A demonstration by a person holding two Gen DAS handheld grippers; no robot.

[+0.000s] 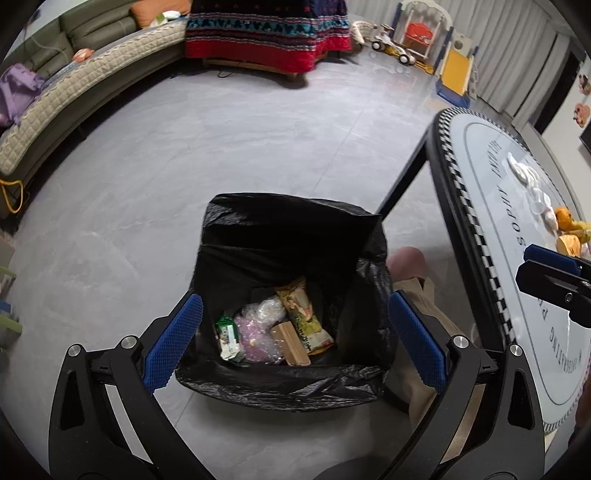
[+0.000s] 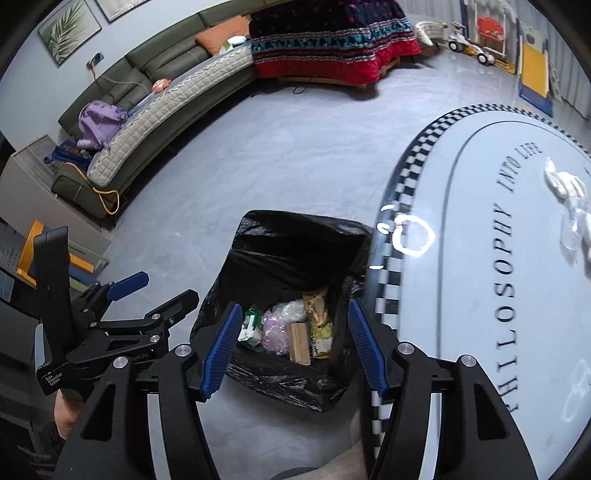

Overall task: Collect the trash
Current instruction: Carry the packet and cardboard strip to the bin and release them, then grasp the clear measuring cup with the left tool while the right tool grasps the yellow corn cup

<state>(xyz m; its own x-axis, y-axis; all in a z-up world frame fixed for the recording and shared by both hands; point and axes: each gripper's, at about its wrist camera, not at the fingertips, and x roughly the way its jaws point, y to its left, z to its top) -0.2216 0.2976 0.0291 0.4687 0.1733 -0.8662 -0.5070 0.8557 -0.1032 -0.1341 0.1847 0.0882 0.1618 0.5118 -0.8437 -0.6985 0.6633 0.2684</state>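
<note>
A bin lined with a black bag (image 1: 295,236) stands on the grey floor beside the table; it also shows in the right wrist view (image 2: 295,243). Inside lie a yellow snack wrapper (image 1: 304,317), a green packet (image 1: 229,338), clear and pink plastic (image 1: 258,328) and a wooden block (image 1: 290,343). My left gripper (image 1: 295,338) is open and empty above the bin. My right gripper (image 2: 291,350) is open and empty above the bin too. Crumpled white tissues (image 2: 565,184) and a clear plastic cup (image 2: 570,236) lie on the table. Orange peels (image 1: 569,229) lie there too.
The oval table (image 2: 480,295) with a checkered rim fills the right side. A grey curved sofa (image 2: 166,99) runs along the far left. A bed with a red patterned cover (image 1: 266,33) and toys (image 1: 417,33) stand at the back. A knee (image 1: 406,262) is next to the bin.
</note>
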